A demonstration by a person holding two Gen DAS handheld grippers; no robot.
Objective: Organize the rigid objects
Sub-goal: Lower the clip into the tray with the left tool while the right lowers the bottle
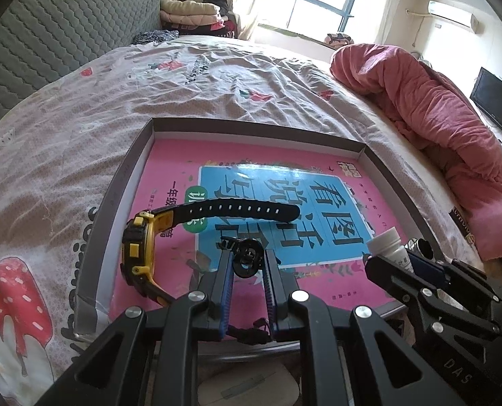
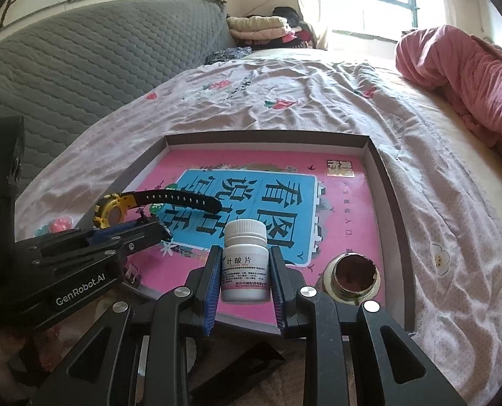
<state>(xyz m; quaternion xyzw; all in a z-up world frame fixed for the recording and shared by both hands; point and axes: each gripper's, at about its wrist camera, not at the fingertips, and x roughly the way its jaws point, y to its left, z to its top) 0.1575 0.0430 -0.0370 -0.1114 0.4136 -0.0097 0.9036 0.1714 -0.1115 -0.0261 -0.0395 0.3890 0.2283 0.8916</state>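
Tray (image 1: pixel 115 199) of grey card, lined with a pink book cover, lies on the bed (image 1: pixel 217 77). Left tongs (image 1: pixel 247 257) near its front edge are clamped on a small black ring-shaped piece (image 1: pixel 247 260); the yellow-and-black watch (image 1: pixel 139 253) stands on edge by the tray's left wall, its strap reaching toward the middle.

Right tongs (image 2: pixel 245 270) at the tray's front edge grip an upright white pill bottle (image 2: pixel 245 264). An open brass-coloured jar (image 2: pixel 352 277) sits in the tray's front right corner.

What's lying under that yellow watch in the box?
The yellow watch lies on a pink and blue book cover that lines the shallow box. Whatever sits beneath that book is hidden.
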